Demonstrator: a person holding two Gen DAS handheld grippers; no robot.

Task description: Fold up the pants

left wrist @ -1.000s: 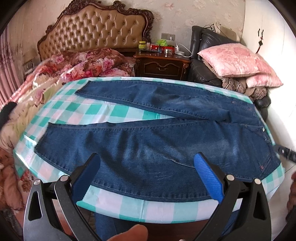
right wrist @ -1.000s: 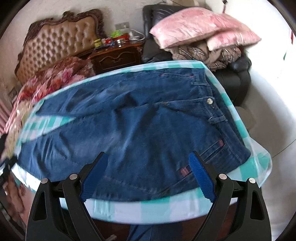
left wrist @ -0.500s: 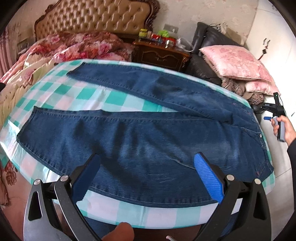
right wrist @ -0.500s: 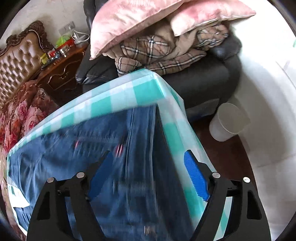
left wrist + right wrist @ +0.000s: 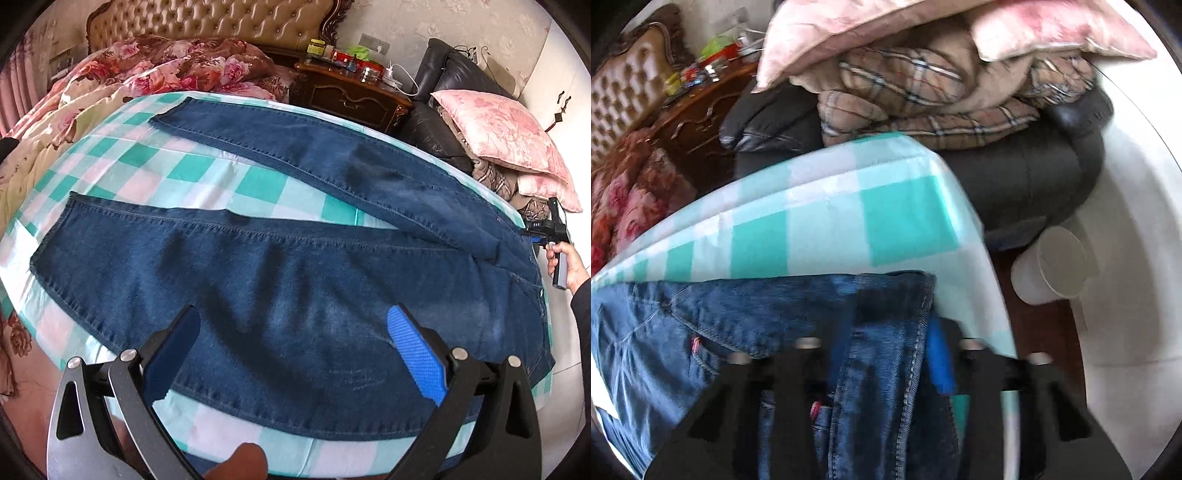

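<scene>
We see dark blue denim pants [image 5: 295, 288] flat on the teal-checked table cloth [image 5: 192, 173], long axis left-right, waist right, legs spread w/ bare cloth between. Our left gripper [image 5: 291, 347] hovers wide apart; right gripper [image 5: 886, 354] pinches the waistband at the cloth's edge.

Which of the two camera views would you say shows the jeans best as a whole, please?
The left wrist view: the jeans lie spread on the checked tablecloth, both legs visible from hems to waistband. The right wrist view shows only the blurred waistband end, bunched between the jaws of the right gripper, so their layout cannot be judged there.
</scene>
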